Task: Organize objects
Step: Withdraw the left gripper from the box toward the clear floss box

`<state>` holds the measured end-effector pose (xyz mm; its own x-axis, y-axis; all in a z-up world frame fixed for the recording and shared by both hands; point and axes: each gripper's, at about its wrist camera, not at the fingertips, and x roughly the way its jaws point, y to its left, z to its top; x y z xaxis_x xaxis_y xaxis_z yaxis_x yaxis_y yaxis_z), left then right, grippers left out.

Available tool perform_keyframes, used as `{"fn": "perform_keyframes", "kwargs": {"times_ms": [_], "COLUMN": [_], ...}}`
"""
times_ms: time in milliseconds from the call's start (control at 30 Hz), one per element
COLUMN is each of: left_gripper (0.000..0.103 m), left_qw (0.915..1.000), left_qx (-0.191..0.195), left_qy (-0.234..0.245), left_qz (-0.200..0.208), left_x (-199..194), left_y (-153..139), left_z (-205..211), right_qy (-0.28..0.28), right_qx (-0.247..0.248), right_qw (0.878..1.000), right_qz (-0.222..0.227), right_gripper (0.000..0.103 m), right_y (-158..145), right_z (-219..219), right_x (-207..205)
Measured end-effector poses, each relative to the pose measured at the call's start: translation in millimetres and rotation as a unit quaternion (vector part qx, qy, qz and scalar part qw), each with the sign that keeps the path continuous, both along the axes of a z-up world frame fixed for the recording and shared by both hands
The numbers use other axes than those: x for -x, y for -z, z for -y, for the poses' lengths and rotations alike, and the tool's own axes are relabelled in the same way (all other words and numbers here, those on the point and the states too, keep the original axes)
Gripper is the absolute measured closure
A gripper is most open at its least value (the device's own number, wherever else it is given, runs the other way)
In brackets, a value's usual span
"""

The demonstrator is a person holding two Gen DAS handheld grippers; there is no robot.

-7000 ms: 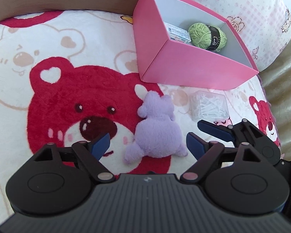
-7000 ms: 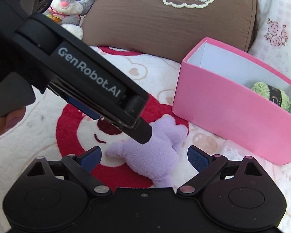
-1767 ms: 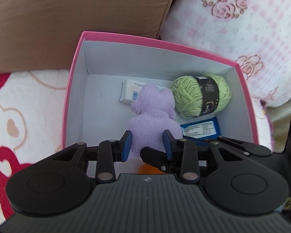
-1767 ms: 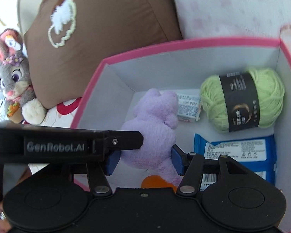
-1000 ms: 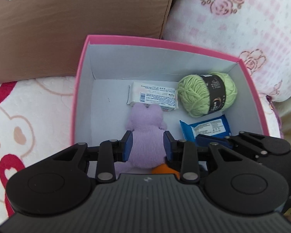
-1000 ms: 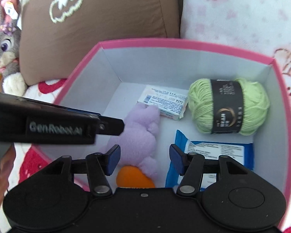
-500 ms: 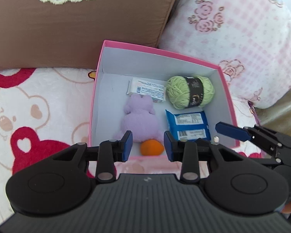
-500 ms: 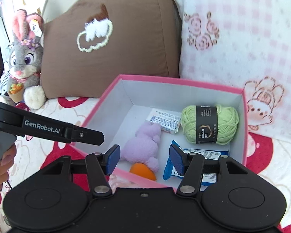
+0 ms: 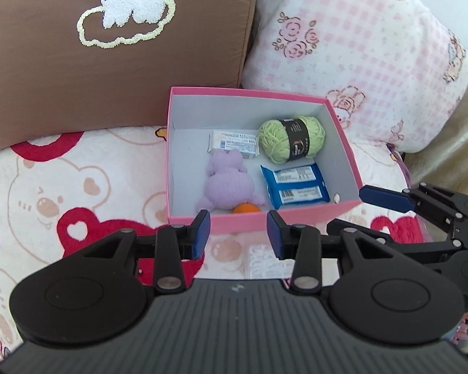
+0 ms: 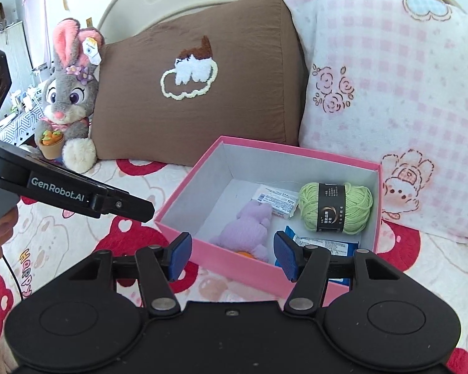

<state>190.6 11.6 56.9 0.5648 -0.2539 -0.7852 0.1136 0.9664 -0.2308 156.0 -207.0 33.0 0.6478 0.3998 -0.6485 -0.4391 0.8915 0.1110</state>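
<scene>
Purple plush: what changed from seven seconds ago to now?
Purple plush went from the blanket into the pink box. Both grippers, left and right, let go and backed off; left jaws have just been opening, empty. Yarn and box unmoved.

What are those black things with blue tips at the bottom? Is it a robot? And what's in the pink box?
No robot: a person holds a grabber tool in each hand, and each tool carries a camera looking along its two fingers. One picture comes from the left gripper, the other from the right gripper. The blue tips are their soft pads. Both are open and hold nothing; the left one's jaws have just been opening.

They hang over a bed with a teddy-bear blanket. The pink box holds a purple plush toy, a green ball of yarn, a blue packet, a white packet and something small and orange. A bunny toy sits beside a brown pillow.
</scene>
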Motion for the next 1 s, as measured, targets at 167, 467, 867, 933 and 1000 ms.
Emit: {"fn": "perform_keyframes", "kwargs": {"times_ms": [167, 467, 867, 933, 1000], "left_gripper": [0.061, 0.059, 0.052, 0.051, 0.049], "left_qw": [0.9998, 0.9996, 0.9972, 0.9971, 0.9969], "left_qx": [-0.009, -0.007, 0.038, 0.036, 0.043], "left_qy": [0.000, 0.010, 0.031, 0.037, 0.036], "left_qz": [-0.019, -0.025, -0.056, -0.056, -0.055], "left_x": [13, 39, 59, 64, 69], "left_y": [4, -1, 18, 25, 33], "left_z": [7, 12, 3, 7, 7], "right_qy": [-0.008, 0.005, -0.024, -0.020, -0.005], "right_qx": [0.006, 0.007, -0.015, -0.017, -0.012], "right_qw": [1.000, 1.000, 0.999, 0.999, 1.000], "right_qz": [0.000, 0.007, 0.022, 0.020, 0.022], "right_gripper": [0.039, 0.039, 0.025, 0.022, 0.021], "right_y": [-6, -15, -9, -5, 1], "right_z": [0, 7, 4, 6, 9], "right_x": [18, 45, 102, 108, 112]}}
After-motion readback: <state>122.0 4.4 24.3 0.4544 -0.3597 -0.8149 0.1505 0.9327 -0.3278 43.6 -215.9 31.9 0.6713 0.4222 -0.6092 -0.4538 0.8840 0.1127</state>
